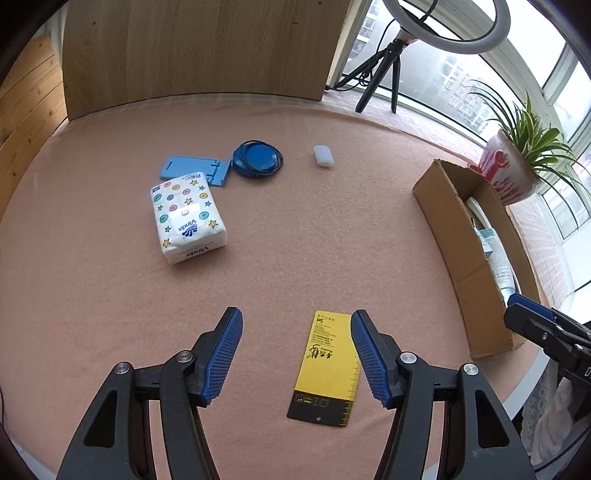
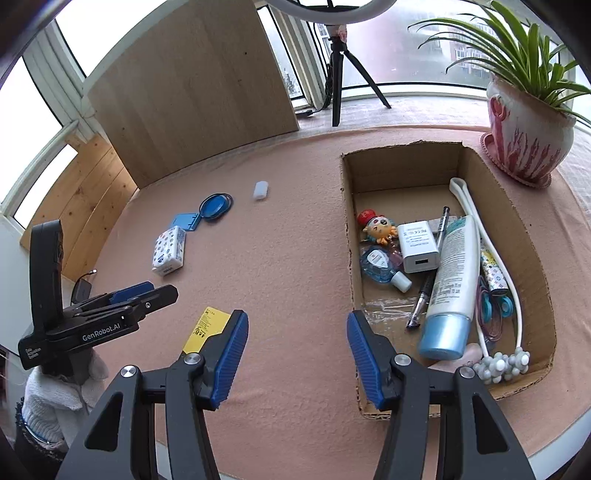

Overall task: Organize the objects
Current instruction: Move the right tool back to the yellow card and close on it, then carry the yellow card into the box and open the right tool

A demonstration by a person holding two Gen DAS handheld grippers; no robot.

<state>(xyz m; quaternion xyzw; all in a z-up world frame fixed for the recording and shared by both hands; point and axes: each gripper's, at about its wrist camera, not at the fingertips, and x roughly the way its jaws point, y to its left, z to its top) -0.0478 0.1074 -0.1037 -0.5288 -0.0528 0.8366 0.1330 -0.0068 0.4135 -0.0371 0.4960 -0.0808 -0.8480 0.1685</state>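
Above the pink cloth (image 1: 295,240), both grippers (left (image 1: 296,354), right (image 2: 297,358)) hung released and empty, beside the cardboard box (image 2: 539,280).

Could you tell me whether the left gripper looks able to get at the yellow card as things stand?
Probably yes: the left gripper is open and empty, and the yellow card lies flat, uncovered.

We read this as a home balcony or sunroom: curved windows (image 2: 388,55) facing apartment blocks, a potted plant (image 2: 524,122) on the sill, a table (image 1: 295,240) under pink cloth, wood panelling (image 2: 74,199), and a ring light (image 1: 447,26) on a tripod.
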